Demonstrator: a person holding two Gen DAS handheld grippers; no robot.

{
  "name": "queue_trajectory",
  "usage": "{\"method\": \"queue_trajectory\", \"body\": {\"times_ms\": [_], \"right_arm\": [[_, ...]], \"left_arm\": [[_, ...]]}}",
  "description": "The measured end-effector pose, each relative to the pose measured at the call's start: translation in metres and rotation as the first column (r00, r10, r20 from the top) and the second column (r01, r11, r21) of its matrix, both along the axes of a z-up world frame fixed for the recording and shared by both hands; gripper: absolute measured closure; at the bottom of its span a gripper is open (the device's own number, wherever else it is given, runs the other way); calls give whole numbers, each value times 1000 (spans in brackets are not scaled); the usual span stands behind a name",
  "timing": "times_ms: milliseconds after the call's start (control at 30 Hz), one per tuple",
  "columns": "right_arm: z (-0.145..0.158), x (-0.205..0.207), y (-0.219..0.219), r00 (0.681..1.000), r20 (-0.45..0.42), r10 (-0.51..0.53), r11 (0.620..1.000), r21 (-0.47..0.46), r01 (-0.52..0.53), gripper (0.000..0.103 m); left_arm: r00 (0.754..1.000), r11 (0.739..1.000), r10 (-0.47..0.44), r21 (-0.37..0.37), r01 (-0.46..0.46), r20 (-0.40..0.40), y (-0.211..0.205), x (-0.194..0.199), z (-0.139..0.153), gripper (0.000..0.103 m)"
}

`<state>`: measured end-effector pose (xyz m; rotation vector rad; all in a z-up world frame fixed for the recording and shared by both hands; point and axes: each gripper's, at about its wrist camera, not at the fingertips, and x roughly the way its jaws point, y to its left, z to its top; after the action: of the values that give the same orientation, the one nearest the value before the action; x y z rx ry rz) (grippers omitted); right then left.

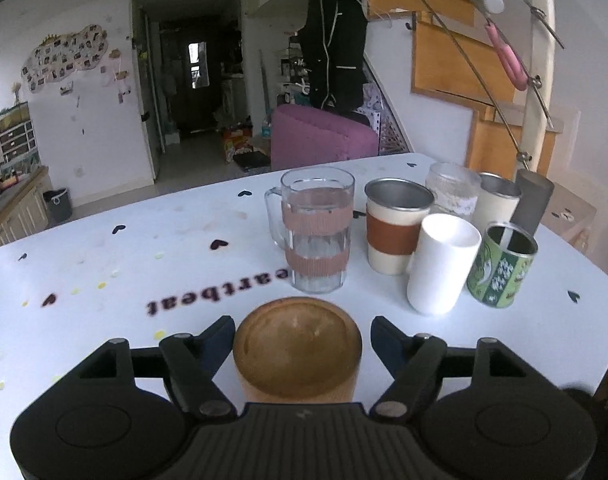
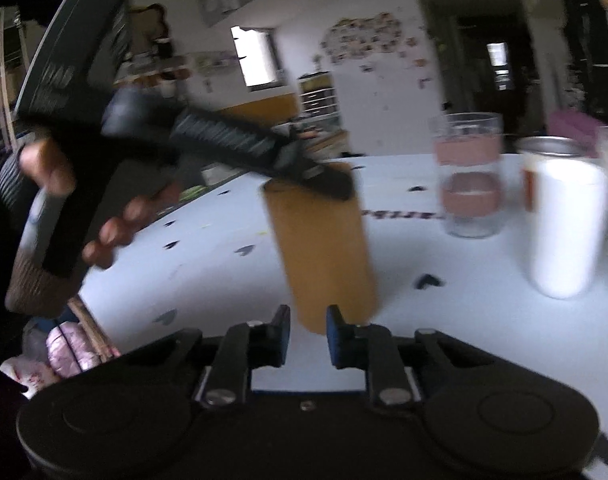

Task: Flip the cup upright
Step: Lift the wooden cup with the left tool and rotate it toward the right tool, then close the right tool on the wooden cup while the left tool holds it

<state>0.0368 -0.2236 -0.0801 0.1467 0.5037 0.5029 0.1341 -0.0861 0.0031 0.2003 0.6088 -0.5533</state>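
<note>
Spread left gripper (image 1: 302, 336) flanks wooden cup (image 1: 298, 350) untouched (base up); right gripper (image 2: 307, 330) near-closed, empty.

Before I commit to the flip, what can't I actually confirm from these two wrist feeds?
- Brown cup rim: left wrist view, cut off by the left gripper body; only its closed base shows.
- Finger contact with the cup: left view shows gaps either side; right view is motion-blurred.
- Right gripper: whether it touches the cup's lower end is lost in blur.
- Table lettering: partly covered by the glass mug.
</note>
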Motion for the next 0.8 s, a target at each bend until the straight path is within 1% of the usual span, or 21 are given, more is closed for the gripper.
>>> {"method": "queue_trajectory", "body": {"times_ms": [133,167,233,367,400,433,467,567,700,800], "right_arm": [[-4,10,20,998,-7,56,998,8,-56,86],[-4,11,23,998,-12,58,998,12,-58,86],[-8,16,27,998,-27,48,999,19,-48,87],[-17,30,27,998,-56,-5,1000,24,7,90],[-18,31,25,998,-61,-21,999,28,22,91],[-18,31,22,997,-72,-22,999,43,25,96],[-18,31,19,996,-83,-23,998,57,28,97],[-19,25,16,995,-87,-47,997,51,52,96],[-17,19,13,993,-93,-71,997,36,75,95],[-14,16,12,992,-105,-69,997,34,73,95]], "left_arm": [[1000,1000,13,-12,-13,-6,-2,6,1,31],[1000,1000,19,-15,-19,-4,-2,7,2,35],[1000,1000,13,-27,-14,-13,2,5,2,35],[1000,999,-8,-39,8,3,11,-7,3,35],[1000,999,-10,-45,10,7,15,-12,3,35],[1000,999,-9,-53,9,8,19,-15,4,35],[1000,998,-8,-64,9,9,25,-20,4,35],[1000,995,9,-97,-9,1,43,-34,2,35],[1000,993,17,-116,-18,-6,63,-57,-5,35],[998,992,34,-123,-40,-46,74,-68,-14,35]]}}
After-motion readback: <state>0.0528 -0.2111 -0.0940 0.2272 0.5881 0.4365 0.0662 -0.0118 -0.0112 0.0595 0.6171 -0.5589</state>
